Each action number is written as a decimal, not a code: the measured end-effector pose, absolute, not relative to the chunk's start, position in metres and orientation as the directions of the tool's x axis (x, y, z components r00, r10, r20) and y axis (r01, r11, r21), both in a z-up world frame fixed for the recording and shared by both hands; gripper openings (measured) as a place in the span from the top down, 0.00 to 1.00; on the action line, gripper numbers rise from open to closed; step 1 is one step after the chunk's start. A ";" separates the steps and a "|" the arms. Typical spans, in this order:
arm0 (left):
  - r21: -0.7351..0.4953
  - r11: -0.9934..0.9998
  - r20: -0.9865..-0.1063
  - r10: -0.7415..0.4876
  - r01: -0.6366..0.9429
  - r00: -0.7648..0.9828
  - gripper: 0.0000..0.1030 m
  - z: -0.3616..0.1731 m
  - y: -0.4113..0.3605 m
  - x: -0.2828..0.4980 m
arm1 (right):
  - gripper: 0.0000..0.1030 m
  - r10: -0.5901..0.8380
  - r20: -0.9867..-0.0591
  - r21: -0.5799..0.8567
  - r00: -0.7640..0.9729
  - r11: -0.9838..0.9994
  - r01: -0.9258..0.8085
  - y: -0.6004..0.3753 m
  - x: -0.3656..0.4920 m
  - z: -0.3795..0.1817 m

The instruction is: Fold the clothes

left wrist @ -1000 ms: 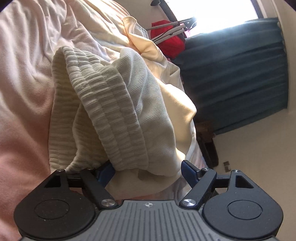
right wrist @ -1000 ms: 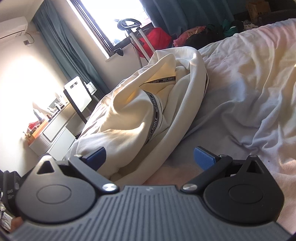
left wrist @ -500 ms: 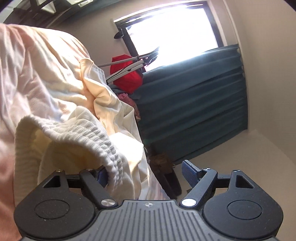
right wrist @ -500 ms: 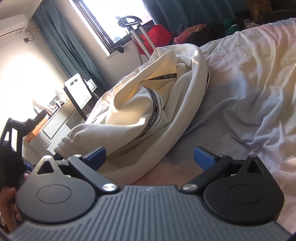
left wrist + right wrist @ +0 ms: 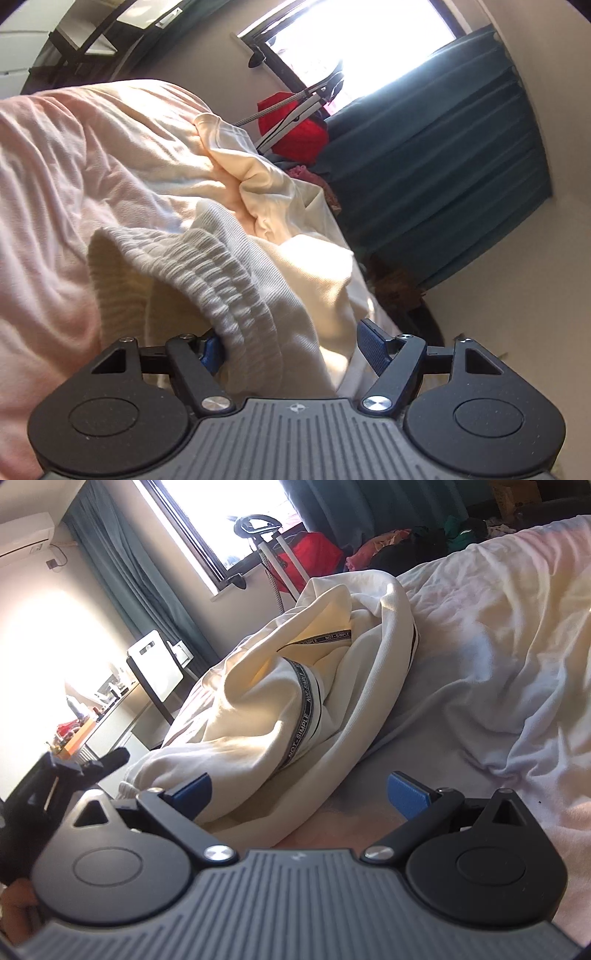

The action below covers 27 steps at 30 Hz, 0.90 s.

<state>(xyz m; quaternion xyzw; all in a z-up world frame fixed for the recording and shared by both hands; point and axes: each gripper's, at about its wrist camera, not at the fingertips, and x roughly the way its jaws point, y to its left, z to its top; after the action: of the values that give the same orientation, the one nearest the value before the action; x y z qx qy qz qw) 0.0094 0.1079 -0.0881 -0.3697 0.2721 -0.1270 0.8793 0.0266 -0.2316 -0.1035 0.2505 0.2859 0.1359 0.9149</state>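
A cream sweatshirt (image 5: 295, 709) with a black "NOT-SIMPLE" tape lies crumpled on the bed. Its ribbed hem (image 5: 221, 280) fills the left wrist view. My left gripper (image 5: 291, 349) is open, with the ribbed hem lying between its fingers and against the left blue pad (image 5: 212, 350). My right gripper (image 5: 299, 794) is open and low over the bed, with the garment's near edge against its left pad (image 5: 192, 794). The left gripper also shows at the left edge of the right wrist view (image 5: 66, 771).
The pale pink bedsheet (image 5: 498, 657) spreads wrinkled to the right. A desk (image 5: 107, 723) with clutter and a chair (image 5: 159, 668) stand left of the bed. A red bag (image 5: 314, 557), a garment steamer and dark teal curtains (image 5: 461, 155) are by the window.
My left gripper has swung and tilted, so the view shifted from the garment to the window and back down onto the hem. The garment's near edge was dragged leftward. My right gripper barely moved.
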 end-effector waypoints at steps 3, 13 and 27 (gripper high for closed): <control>-0.693 0.721 -0.424 -0.414 0.006 0.805 0.28 -0.088 0.104 0.002 | 0.00 0.403 -0.456 0.543 0.794 0.833 -0.112 -0.230 0.025 -0.103; -0.740 0.668 -0.469 -0.422 -0.084 0.776 0.55 -0.110 0.103 0.024 | 0.00 0.453 -0.352 0.652 0.819 0.747 -0.133 -0.242 0.019 -0.097; -0.891 0.443 -0.100 -0.406 0.100 0.908 0.92 -0.079 0.150 0.034 | 0.10 0.635 -0.320 0.792 0.703 0.586 -0.168 -0.203 0.085 -0.101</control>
<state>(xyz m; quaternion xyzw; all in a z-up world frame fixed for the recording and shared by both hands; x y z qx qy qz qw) 0.0345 0.1502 -0.0793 -0.5055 0.1514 -0.1512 0.8359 0.0846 -0.2034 -0.1009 0.3866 0.3017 0.2396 0.8379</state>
